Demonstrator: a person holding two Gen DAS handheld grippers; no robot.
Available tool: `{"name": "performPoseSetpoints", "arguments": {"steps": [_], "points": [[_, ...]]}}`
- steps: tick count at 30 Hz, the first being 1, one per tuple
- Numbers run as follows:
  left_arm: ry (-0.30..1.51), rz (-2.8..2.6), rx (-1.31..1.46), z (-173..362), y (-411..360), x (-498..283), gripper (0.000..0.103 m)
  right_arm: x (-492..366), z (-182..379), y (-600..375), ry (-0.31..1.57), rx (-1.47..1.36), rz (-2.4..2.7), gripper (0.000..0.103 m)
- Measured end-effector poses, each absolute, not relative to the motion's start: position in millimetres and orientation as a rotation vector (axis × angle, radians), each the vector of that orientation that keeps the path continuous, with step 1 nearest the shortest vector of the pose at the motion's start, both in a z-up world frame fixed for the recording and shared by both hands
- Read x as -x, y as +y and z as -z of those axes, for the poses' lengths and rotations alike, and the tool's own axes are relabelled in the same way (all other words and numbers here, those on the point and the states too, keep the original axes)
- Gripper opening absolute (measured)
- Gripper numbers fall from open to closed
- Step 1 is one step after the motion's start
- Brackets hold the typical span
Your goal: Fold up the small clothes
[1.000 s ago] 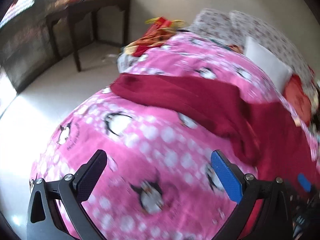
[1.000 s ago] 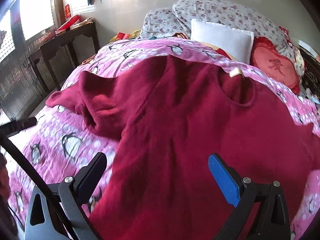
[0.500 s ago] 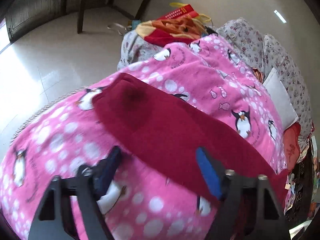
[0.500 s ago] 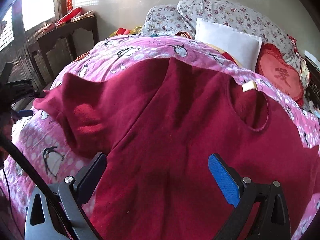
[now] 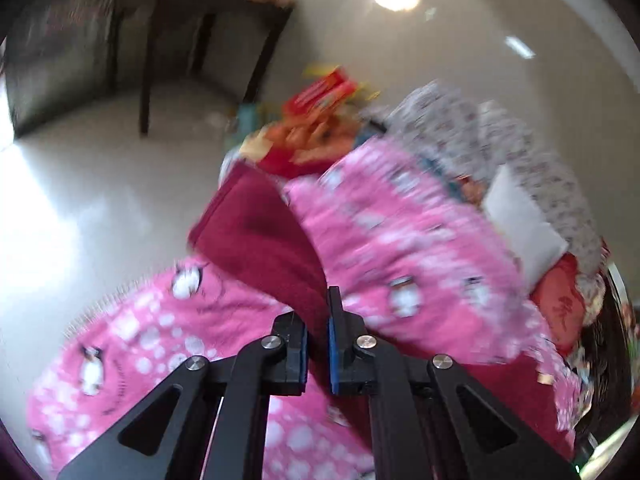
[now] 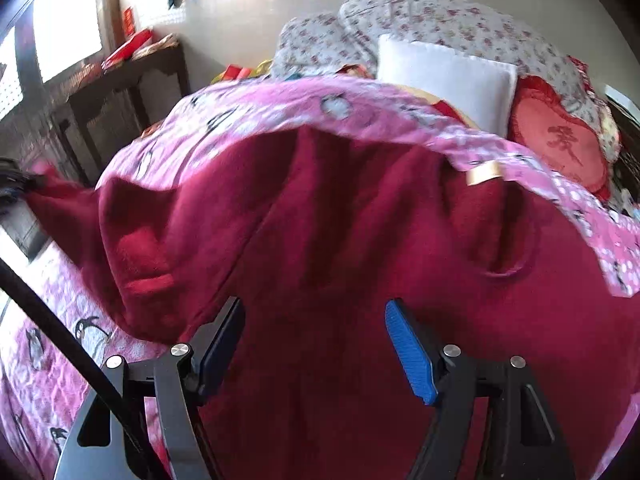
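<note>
On the pink penguin-print bedspread (image 6: 256, 116) lies the dark red sweater (image 6: 360, 240), body spread flat with its neck opening and label (image 6: 484, 172) toward the white pillow (image 6: 444, 76). Left gripper (image 5: 318, 344): jaws closed tight on the sweater's sleeve (image 5: 260, 236), which is lifted off the bedspread and drawn taut toward the bed's edge; the view is motion-blurred. Right gripper (image 6: 316, 340): jaws closing over the lower body of the sweater, fabric lying between and beneath them, pads not yet pressing on it.

Risks, as judged from this arrangement:
- The sleeve is pinched by a narrow strip of thick knit; a quick swing across could pull it free, dropping the sleeve short of the body.
- With the right jaws not yet gripping, tension from the sleeve may drag the whole sweater sideways and bunch the shoulder, where a fold (image 6: 140, 256) is already rucked up.
- The right pads may catch the bedspread along with the sweater, lifting both.
- The dark cable (image 6: 52, 320) crossing the right view could snag the travelling sleeve.
</note>
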State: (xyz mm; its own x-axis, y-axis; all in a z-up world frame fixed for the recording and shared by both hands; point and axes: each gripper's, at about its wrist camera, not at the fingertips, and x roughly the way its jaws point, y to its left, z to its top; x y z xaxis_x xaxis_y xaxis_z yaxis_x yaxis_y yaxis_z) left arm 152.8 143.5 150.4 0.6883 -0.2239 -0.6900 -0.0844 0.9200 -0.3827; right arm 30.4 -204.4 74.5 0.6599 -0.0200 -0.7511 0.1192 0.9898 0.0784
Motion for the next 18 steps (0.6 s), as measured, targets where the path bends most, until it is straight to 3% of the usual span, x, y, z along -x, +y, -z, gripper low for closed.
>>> {"name": "performPoseSetpoints", "arguments": {"steps": [4, 9, 13, 18], "points": [[0.712, 0.234, 0.279, -217.4, 87.3, -109.3, 0.007, -8.0, -97.5, -232.9, 0.808, -0.122, 0.123, 0.081], [0.669, 0.49, 0.131, -250.2, -31.3, -57.8, 0.007, 31.8, -115.5, -276.0, 0.774, -0.107, 0.206, 0.088], [0.678, 0.628, 0.017, -234.8, -138.6, -32.4, 0.007, 67.3, -113.9, -319.1, 0.78, -0.116, 0.291, 0.09], [0.82, 0.757, -0.013, -164.3, -241.5, -28.1, 0.007, 112.7, -95.4, -372.3, 0.832, -0.152, 0.387, 0.09]]}}
